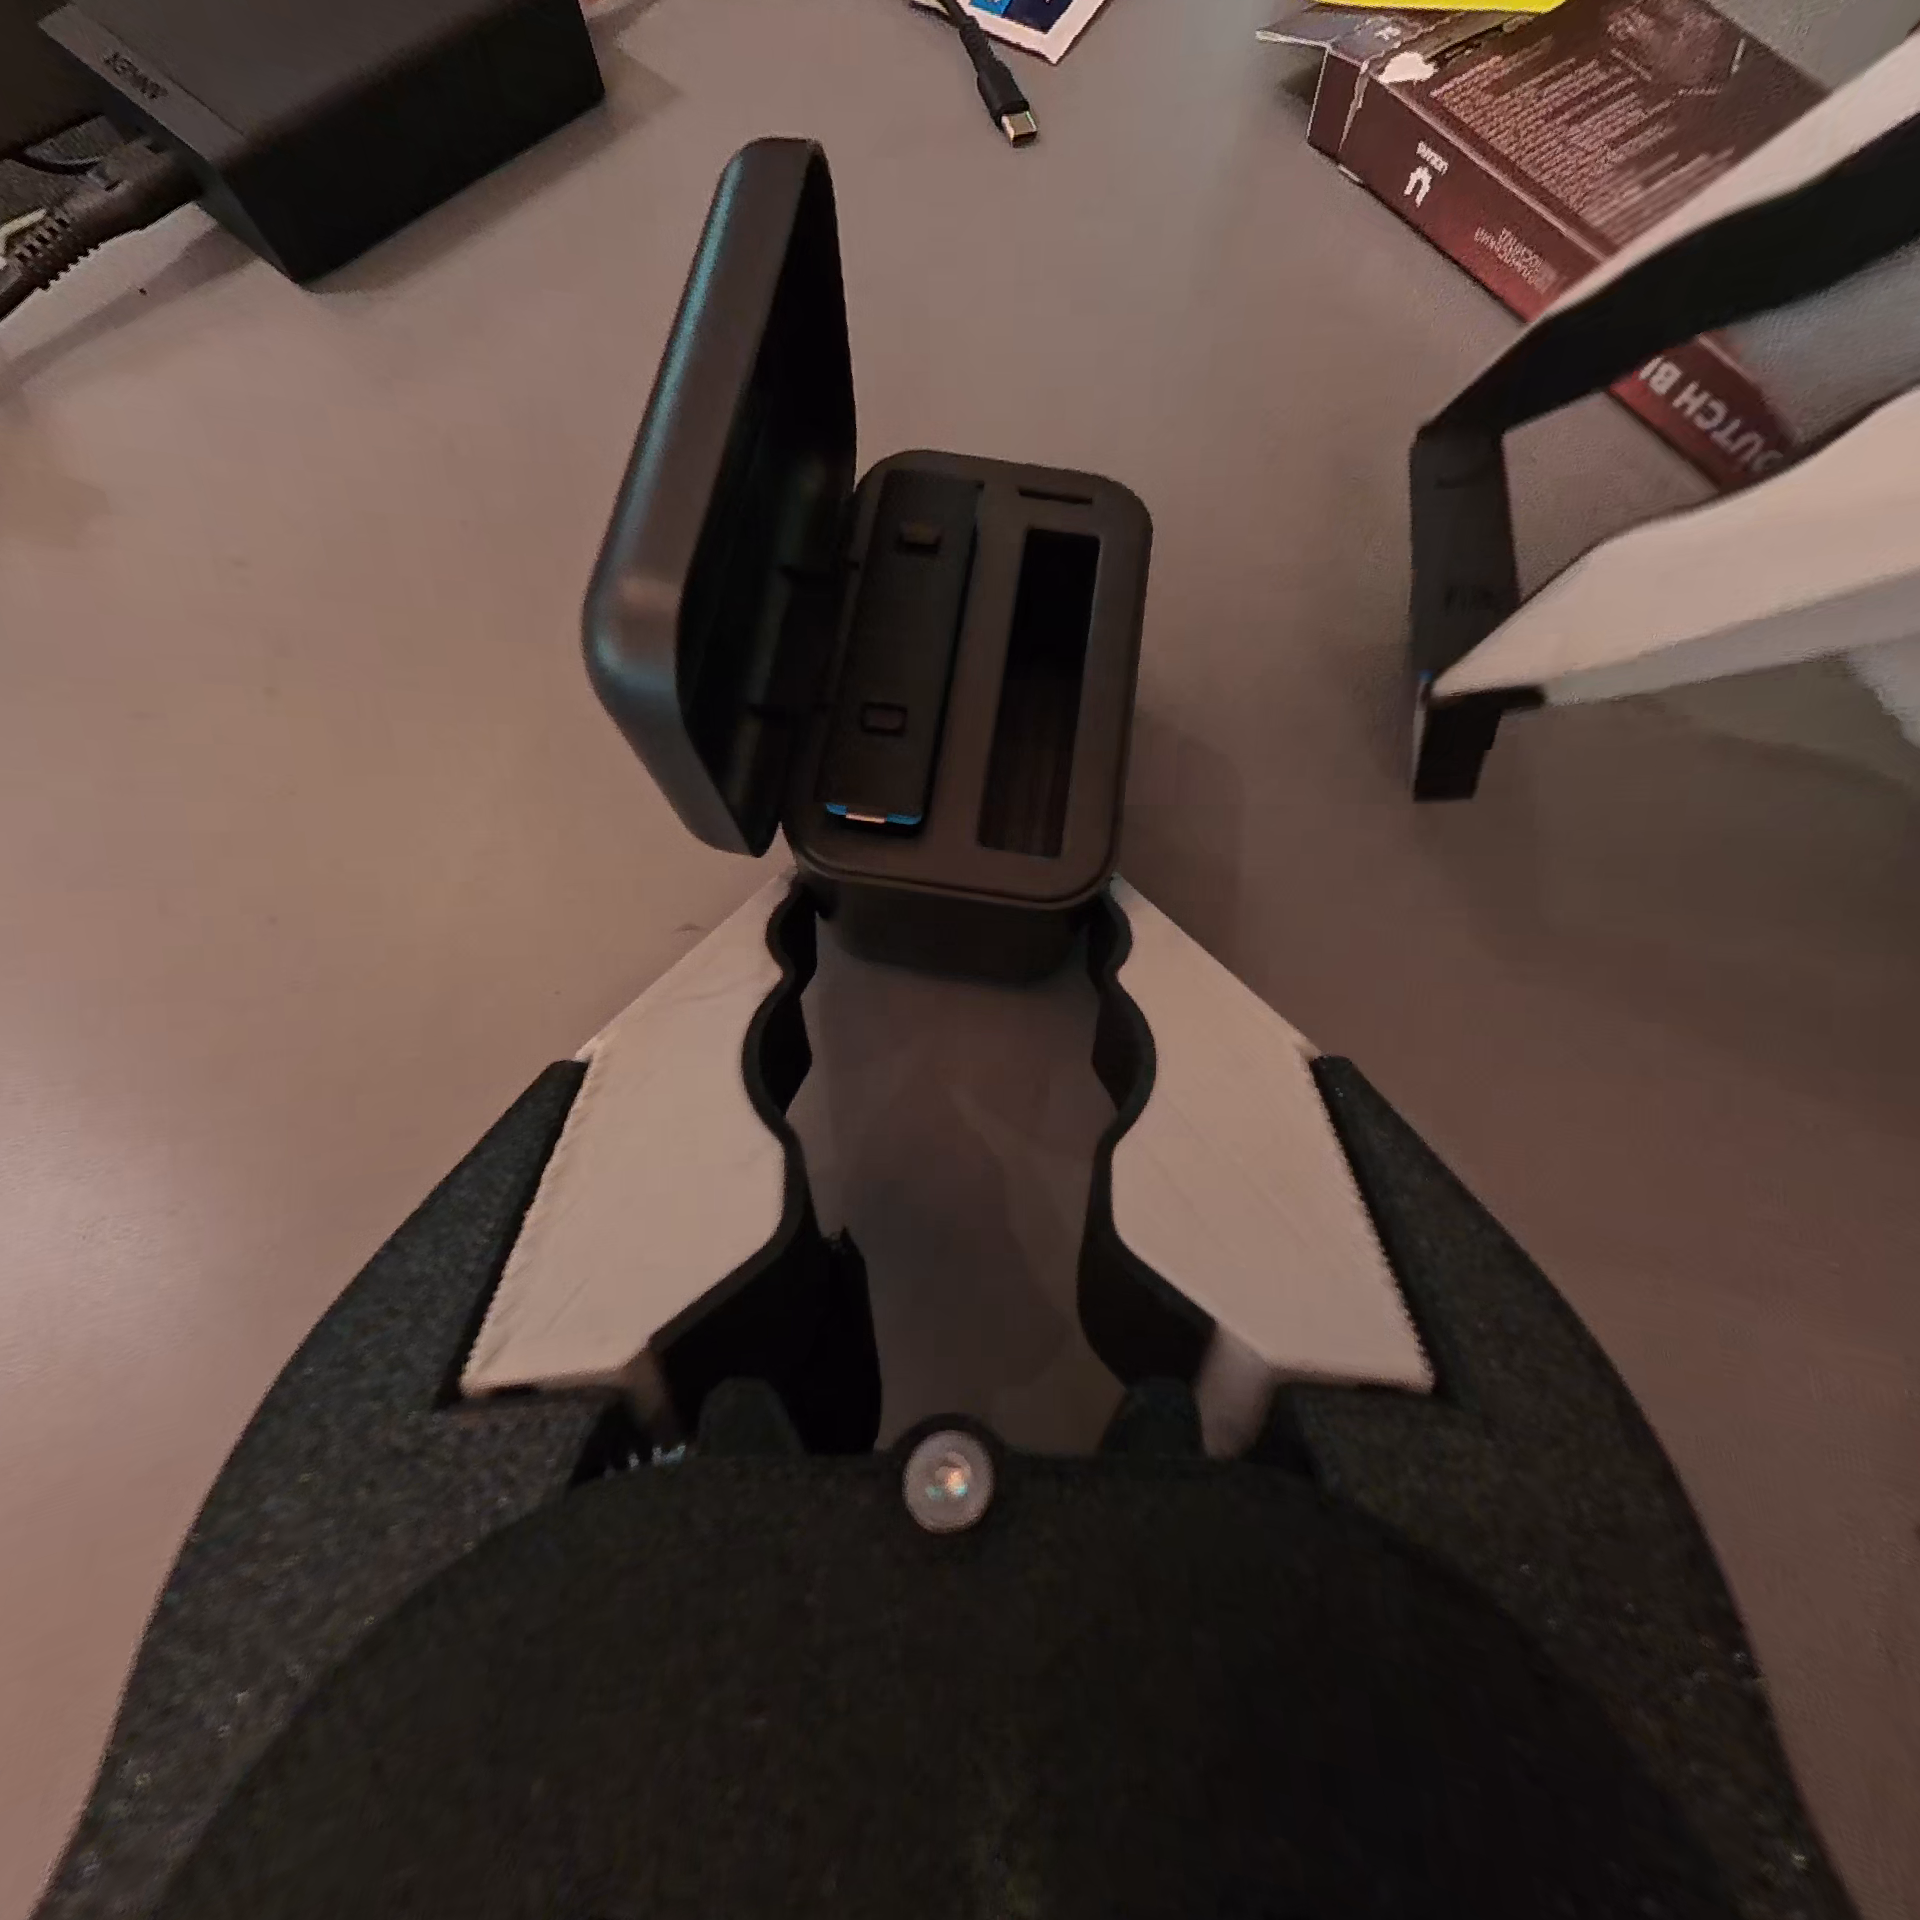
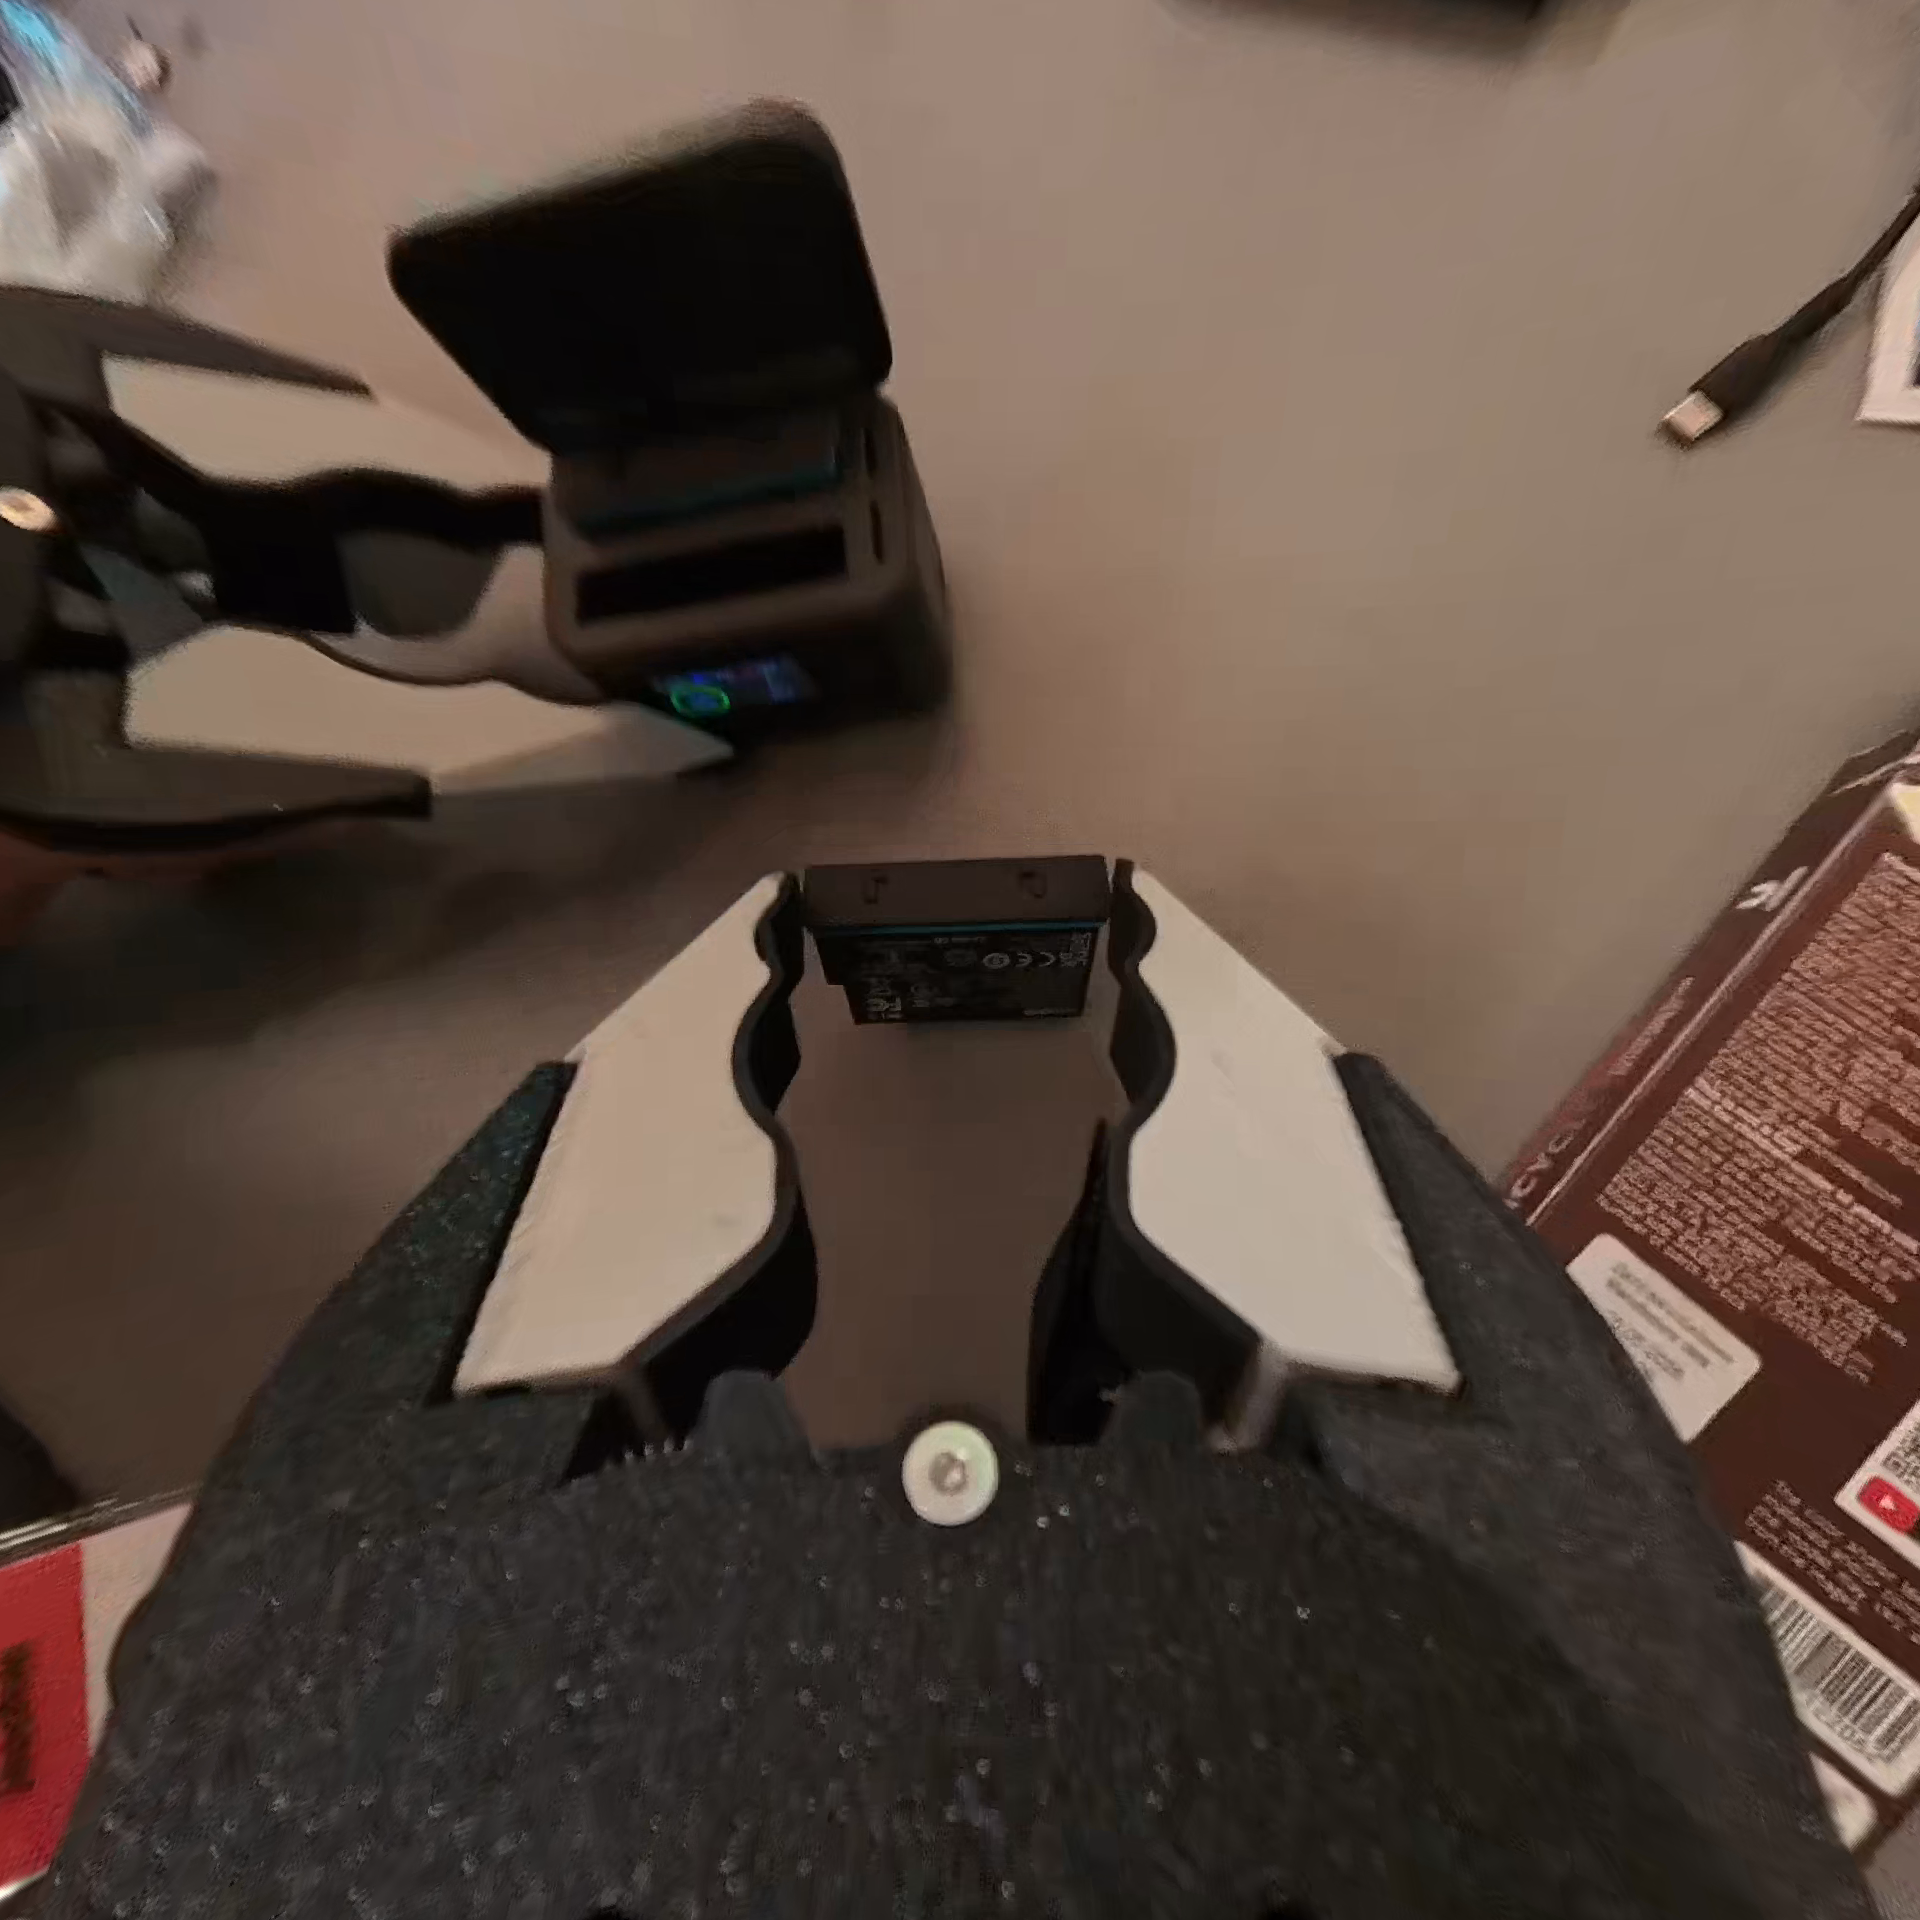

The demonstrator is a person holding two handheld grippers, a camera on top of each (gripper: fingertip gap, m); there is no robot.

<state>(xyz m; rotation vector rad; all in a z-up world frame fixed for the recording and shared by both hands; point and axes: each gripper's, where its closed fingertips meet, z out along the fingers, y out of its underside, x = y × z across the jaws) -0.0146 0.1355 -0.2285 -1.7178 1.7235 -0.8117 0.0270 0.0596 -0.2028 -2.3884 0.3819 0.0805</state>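
left gripper (image 1: 951,914): jaws pinched the base of the charging case (image 1: 966,727), which stood on the grey table (image 1: 312,727)
case: lid (image 1: 717,499) was up; one slot held a battery (image 1: 894,644), the slot beside it (image 1: 1039,696) was empty
right gripper (image 2: 956,914): jaws pinched a black battery (image 2: 956,935), held above the table, near the case but apart
around: brown box (image 2: 1714,1299), USB cable (image 1: 997,83)

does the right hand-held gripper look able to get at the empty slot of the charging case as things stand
Probably yes. The lid is swung open, the empty slot is uncovered, and the left hand-held gripper grips only the case's near end. The right hand-held gripper carries a battery.
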